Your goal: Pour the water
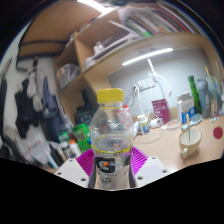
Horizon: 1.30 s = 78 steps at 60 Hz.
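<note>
Gripper view, near first: tool (110, 163) at 6 o'clock, pink pads (84, 161) pressed on both sides of clear bottle (111, 140), clamped tight on it. Bottle upright, yellow cap (110, 97) on, white and yellow label (110, 159) low down. Farther off at 3 o'clock, counter (165, 138) with white bowl (191, 140). Far up at 12 o'clock, long ceiling light (147, 57).

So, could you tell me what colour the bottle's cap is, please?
Yellow; the bottle cap shows clearly in the gripper view.
</note>
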Available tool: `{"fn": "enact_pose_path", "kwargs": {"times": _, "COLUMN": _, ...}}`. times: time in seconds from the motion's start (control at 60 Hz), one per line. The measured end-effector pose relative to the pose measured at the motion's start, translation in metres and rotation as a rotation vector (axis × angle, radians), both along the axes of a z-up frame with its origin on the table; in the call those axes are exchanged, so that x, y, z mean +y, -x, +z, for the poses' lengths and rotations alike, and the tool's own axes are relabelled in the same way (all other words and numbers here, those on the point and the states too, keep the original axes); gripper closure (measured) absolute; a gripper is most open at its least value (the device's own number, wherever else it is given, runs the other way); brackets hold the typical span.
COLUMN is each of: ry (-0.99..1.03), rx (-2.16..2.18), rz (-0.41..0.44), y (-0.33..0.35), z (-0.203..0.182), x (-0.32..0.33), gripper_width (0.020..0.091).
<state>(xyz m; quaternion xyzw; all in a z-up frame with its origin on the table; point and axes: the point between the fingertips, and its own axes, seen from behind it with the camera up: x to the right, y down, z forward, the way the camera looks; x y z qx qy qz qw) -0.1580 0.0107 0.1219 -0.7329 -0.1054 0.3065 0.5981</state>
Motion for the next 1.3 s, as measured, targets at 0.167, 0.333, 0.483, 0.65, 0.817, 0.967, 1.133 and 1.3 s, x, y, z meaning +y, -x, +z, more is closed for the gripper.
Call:
{"fn": "enact_pose_path", "kwargs": {"times": 0.167, "ry": 0.281, "rx": 0.521, "rz": 0.031, "y": -0.017, "z": 0.05, "x": 0.024, "gripper_width": 0.0643}}
{"fn": "enact_pose_path", "kwargs": {"times": 0.333, "ry": 0.611, "rx": 1.028, "rz": 0.075, "y": -0.043, "z": 0.06, "x": 0.062, "gripper_width": 0.0644}}
{"fn": "enact_pose_path", "kwargs": {"times": 0.483, "ry": 0.779, "rx": 1.327, "rz": 0.064, "y": -0.068, "z": 0.054, "x": 0.097, "gripper_width": 0.0645}}
{"fn": "enact_pose_path", "kwargs": {"times": 0.65, "ry": 0.886, "rx": 1.559, "rz": 0.092, "y": -0.086, "z": 0.062, "x": 0.104, "gripper_width": 0.0646}}
{"fn": "enact_pose_path", "kwargs": {"times": 0.817, "ry": 0.908, "rx": 1.691, "rz": 0.07, "y": -0.109, "z": 0.056, "x": 0.112, "gripper_width": 0.0643}}
{"fn": "enact_pose_path", "kwargs": {"times": 0.967, "ry": 0.935, "rx": 1.707, "rz": 0.043, "y": -0.114, "z": 0.043, "x": 0.115, "gripper_width": 0.0643}}
{"fn": "enact_pose_path", "kwargs": {"times": 1.133, "ry": 0.93, "rx": 1.674, "rz": 0.067, "y": -0.108, "z": 0.05, "x": 0.109, "gripper_width": 0.0644}}
{"fn": "enact_pose_path", "kwargs": {"times": 1.3, "ry": 0.639, "rx": 1.254, "rz": 0.221, "y": -0.081, "z": 0.113, "x": 0.074, "gripper_width": 0.0646}}
